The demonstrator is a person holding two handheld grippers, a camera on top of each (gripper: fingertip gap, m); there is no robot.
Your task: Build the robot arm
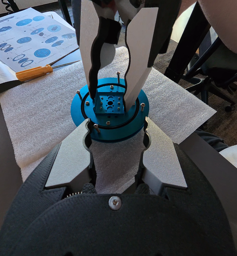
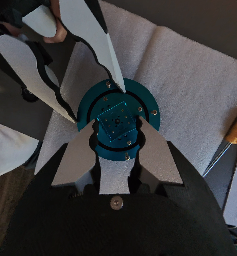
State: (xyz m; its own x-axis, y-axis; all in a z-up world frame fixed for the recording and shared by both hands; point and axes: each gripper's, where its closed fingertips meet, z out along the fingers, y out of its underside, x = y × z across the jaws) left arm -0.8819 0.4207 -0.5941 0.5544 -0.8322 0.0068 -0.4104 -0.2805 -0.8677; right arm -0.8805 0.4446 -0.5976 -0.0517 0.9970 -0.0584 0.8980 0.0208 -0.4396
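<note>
Straddling the small blue square bracket [image 2: 115, 121] at the centre of the frame, the right gripper [image 2: 115, 120] risks slipping off its thin walls, or nudging the loose upright screws [image 1: 118, 76] ringing the blue round base [image 1: 142, 124], if it tilts. Its jaws are spread, tips just beside the bracket's sides; contact cannot be told. The left gripper [image 1: 117, 119], spread wide and empty, hovers at the base's near rim on white foam sheet [image 1: 38, 110].

Blue round base [image 1: 109, 110], square bracket [image 1: 109, 103] on top between my right gripper [image 2: 116, 120] tips, mid foam sheet [image 1: 45, 110].
</note>
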